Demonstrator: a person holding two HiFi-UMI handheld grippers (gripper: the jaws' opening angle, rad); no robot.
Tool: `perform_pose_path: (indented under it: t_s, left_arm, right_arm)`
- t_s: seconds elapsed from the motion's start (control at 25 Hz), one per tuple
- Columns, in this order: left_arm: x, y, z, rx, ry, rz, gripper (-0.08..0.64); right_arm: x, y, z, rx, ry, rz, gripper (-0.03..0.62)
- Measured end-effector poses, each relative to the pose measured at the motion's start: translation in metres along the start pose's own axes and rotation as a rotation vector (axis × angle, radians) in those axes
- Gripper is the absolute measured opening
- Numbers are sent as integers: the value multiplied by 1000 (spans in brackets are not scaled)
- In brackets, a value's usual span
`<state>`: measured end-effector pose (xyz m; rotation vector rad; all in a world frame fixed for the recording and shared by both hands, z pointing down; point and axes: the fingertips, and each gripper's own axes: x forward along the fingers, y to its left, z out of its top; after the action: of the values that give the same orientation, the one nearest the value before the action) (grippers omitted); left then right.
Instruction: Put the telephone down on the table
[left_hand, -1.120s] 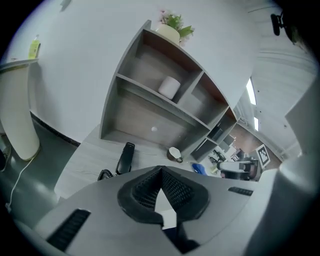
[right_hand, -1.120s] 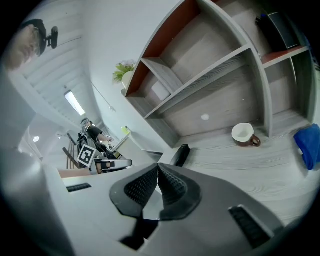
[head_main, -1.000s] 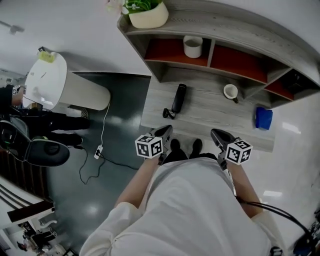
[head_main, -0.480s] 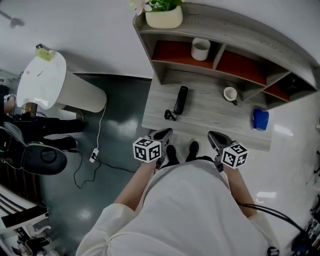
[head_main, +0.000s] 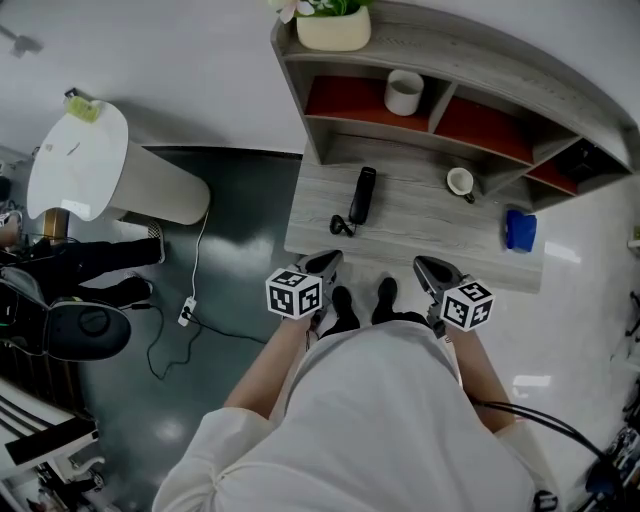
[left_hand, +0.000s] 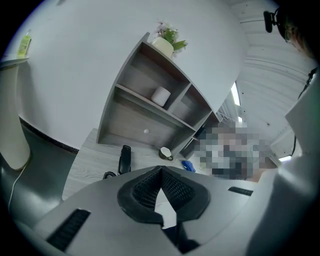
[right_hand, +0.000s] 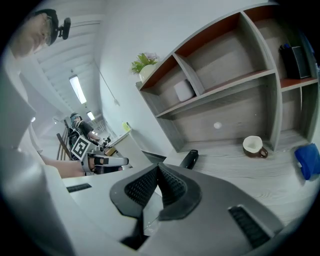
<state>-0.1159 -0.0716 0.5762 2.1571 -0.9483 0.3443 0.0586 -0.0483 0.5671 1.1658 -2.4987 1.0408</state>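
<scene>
The black telephone handset (head_main: 361, 194) lies flat on the grey wooden table (head_main: 420, 240), its curled cord at its near end. It also shows in the left gripper view as the telephone (left_hand: 124, 158) and in the right gripper view as the telephone (right_hand: 189, 159). My left gripper (head_main: 322, 264) hangs at the table's near edge, shut and empty, well short of the handset. My right gripper (head_main: 428, 268) is held level with it to the right, jaws closed on nothing. Both grippers' jaws meet tip to tip in their own views: left gripper (left_hand: 161, 169), right gripper (right_hand: 158, 166).
A white cup (head_main: 461, 183) and a blue object (head_main: 519, 230) sit on the table's right half. The shelf unit (head_main: 440, 70) behind holds a white roll (head_main: 404, 92) and a potted plant (head_main: 333, 22). A white round stand (head_main: 85, 165) and a floor cable (head_main: 190, 300) are at left.
The head view has shifted slightly, so the table and shelf sit a bit higher in frame. Both grippers stay shut at the table's near edge; the telephone has not moved.
</scene>
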Motion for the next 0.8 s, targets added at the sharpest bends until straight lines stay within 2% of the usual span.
perform_pose_path:
  t_s: [0.28,0.8]
  left_arm:
    - [-2,-1,-2,25,15,4,9]
    - [-8,6,-3,-8,0,33,9]
  right_arm:
    - [-3,3,0,8,-7,-2,17]
    - [0,4,3,3,-7,3,17]
